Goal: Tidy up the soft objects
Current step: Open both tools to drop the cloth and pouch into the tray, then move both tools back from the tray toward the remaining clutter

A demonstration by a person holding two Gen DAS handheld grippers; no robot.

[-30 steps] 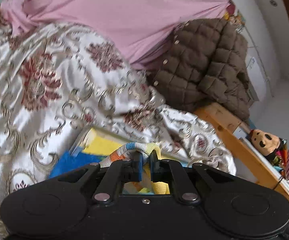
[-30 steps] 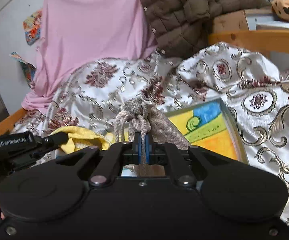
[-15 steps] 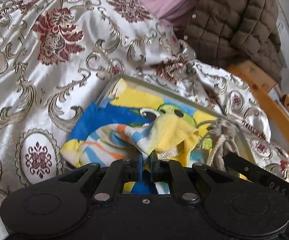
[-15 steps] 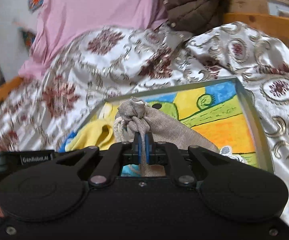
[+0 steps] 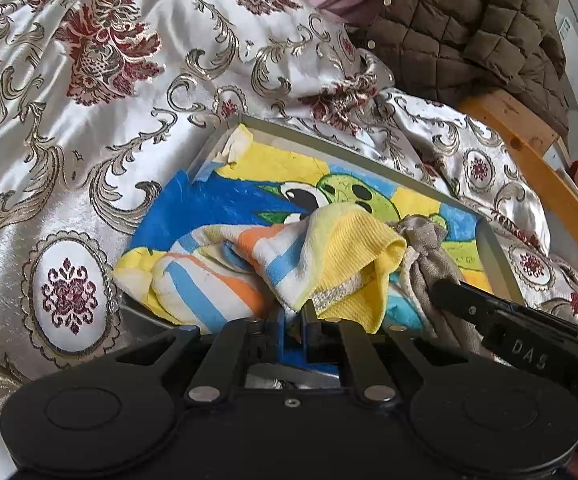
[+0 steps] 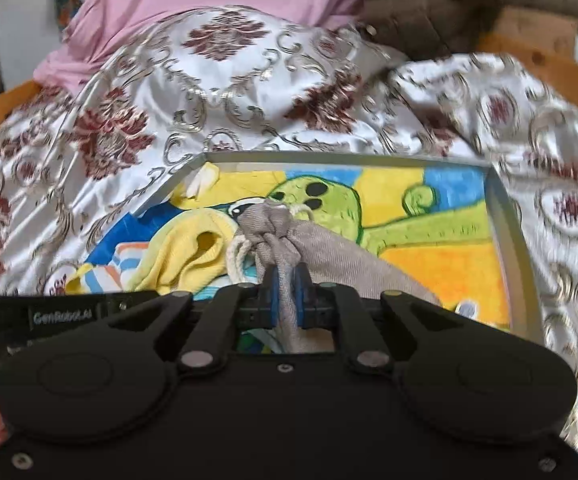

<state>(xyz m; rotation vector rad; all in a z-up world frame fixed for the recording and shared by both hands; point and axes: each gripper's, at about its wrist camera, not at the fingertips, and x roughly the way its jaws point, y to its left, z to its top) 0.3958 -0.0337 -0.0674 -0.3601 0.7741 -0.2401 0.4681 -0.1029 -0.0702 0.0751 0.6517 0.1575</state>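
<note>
Both soft items are now resting inside the painted tray [image 6: 507, 240] on the bedspread [image 5: 89, 120], having been lowered from above it moments ago. The left gripper [image 5: 293, 320] is still pinching the striped yellow towel [image 5: 309, 256] in narrow fingers. The right gripper [image 6: 285, 292] is starting to open around the grey drawstring pouch [image 6: 329, 256] beside it, which suggests release is under way.

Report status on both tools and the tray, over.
Left tool clamped on striped towel, over tray. Right tool jaws opening, grey drawstring pouch between them. Nothing in the way.
</note>
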